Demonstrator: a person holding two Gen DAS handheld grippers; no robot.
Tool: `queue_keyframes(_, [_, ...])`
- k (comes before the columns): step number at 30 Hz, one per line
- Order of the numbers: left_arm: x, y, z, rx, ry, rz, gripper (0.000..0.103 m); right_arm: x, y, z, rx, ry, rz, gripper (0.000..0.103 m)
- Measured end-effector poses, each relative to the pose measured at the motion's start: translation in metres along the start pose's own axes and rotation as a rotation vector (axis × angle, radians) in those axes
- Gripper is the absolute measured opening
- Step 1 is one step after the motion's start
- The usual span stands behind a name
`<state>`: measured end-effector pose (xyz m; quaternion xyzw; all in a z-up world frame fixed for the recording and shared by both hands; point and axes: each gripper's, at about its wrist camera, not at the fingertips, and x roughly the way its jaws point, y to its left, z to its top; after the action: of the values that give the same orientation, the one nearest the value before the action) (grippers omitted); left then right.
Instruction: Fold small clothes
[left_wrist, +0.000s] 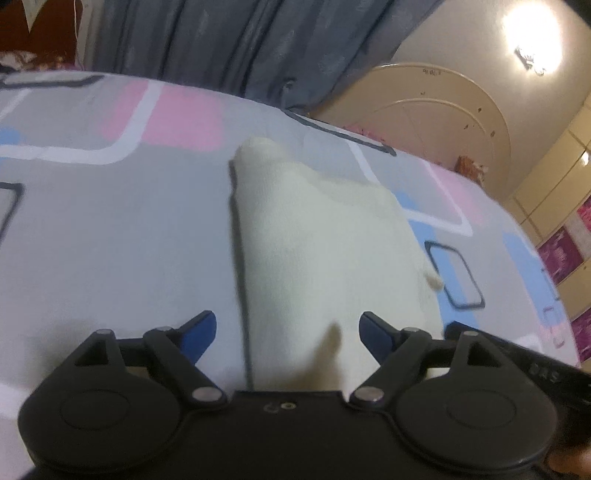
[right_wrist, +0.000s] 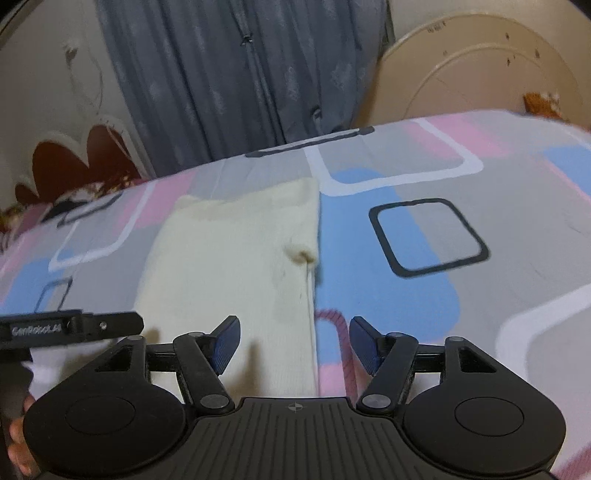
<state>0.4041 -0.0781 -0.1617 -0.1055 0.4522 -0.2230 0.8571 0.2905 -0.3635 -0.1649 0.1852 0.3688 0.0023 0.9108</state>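
A small cream knitted garment (left_wrist: 317, 236) lies folded flat on the patterned bedsheet (left_wrist: 110, 229). In the left wrist view it runs from the middle of the bed down toward my left gripper (left_wrist: 287, 326), whose blue pads stand wide apart above its near end, touching nothing. In the right wrist view the same cream garment (right_wrist: 236, 251) lies left of centre, its straight right edge running down between the pads of my right gripper (right_wrist: 293, 341). Those jaws stand open, with cloth below them but not pinched. A small pucker (right_wrist: 301, 254) marks the garment's right edge.
The bedsheet (right_wrist: 461, 206) is grey with pink, blue and white rounded squares. Grey curtains (right_wrist: 240, 74) hang behind the bed, and a cream arched headboard (left_wrist: 436, 110) stands at the far right. The other gripper's black body (right_wrist: 66, 326) reaches in at the left, with a hand (right_wrist: 16, 439) below it.
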Motion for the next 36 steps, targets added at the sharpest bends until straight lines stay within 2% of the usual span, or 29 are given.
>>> queue_keyframes(6, [0.033, 0.011, 0.011, -0.073, 0.030, -0.034, 0.085, 0.043, -0.022, 0.026, 0.084, 0.027, 0.084, 0.065])
queue_keyframes(10, [0.044, 0.014, 0.014, -0.092, 0.013, -0.082, 0.100, 0.064, -0.032, 0.030, 0.111, 0.059, 0.131, 0.065])
queue_keyframes(13, [0.050, 0.007, 0.017, -0.061, 0.013, -0.084, 0.100, 0.072, -0.037, 0.027, 0.134, 0.057, 0.188, 0.065])
queue_keyframes(15, [0.053, 0.003, 0.017, -0.040, 0.015, -0.089, 0.093, 0.075, -0.038, 0.026, 0.151, 0.057, 0.215, 0.065])
queue_keyframes(16, [0.054, 0.001, 0.017, -0.035, 0.018, -0.091, 0.085, 0.076, -0.036, 0.026, 0.150, 0.059, 0.227, 0.064])
queue_keyframes(18, [0.054, -0.001, 0.017, -0.032, 0.020, -0.078, 0.079, 0.077, -0.031, 0.025, 0.138, 0.070, 0.240, 0.054])
queue_keyframes(20, [0.053, -0.002, 0.018, -0.034, 0.023, -0.074, 0.067, 0.076, -0.029, 0.025, 0.134, 0.071, 0.236, 0.051])
queue_keyframes(23, [0.049, -0.005, 0.018, -0.007, 0.010, -0.063, 0.053, 0.074, -0.029, 0.026, 0.144, 0.072, 0.245, 0.039])
queue_keyframes(28, [0.039, -0.010, 0.018, 0.018, -0.022, -0.070, 0.043, 0.065, -0.018, 0.027, 0.112, 0.040, 0.240, 0.032])
queue_keyframes(36, [0.015, -0.018, 0.019, 0.077, -0.069, -0.093, 0.041, 0.050, 0.003, 0.033, 0.096, -0.006, 0.289, 0.030])
